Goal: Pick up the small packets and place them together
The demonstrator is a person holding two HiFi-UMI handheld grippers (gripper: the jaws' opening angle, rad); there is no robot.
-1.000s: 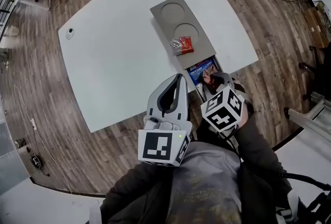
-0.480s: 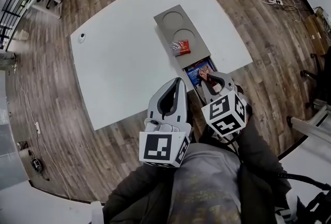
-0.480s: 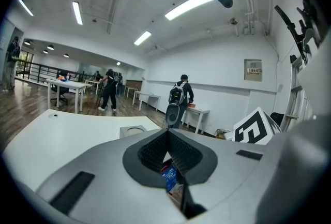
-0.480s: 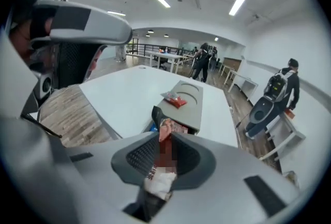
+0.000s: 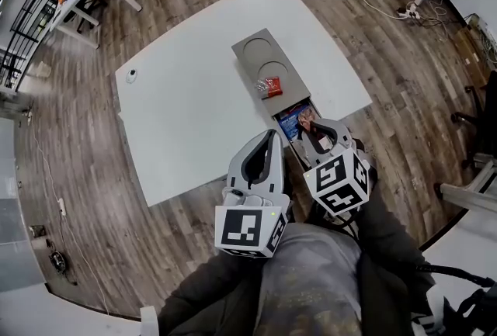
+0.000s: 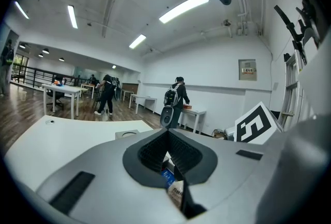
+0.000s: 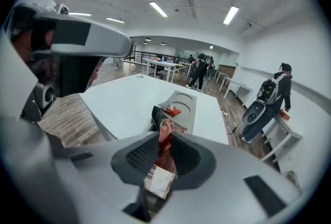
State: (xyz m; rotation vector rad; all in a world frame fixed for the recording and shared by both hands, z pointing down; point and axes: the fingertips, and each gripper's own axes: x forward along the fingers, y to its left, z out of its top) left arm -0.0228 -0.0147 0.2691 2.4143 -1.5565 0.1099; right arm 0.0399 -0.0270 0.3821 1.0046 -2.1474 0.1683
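Ur R tool (image 7: 165, 133) just closed, now pinching red packet (image 7: 158, 179) mid-frame. L tool (image 6: 168, 131) pressed together, lower centre by surface (image 5: 194, 94) edge.

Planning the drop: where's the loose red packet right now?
Head view, centre-right: the red packet lies on the grey tray, between its nearer round recess and the blue packets.

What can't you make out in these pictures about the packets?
- Print on the packet: right gripper view, crumpled in the right gripper; too small in head view.
- Count of blue packets: head view, right gripper covers part.
- What the small thing is: head view, too small.
- Scene below the left gripper: left gripper view, its shut jaws leave a sliver.
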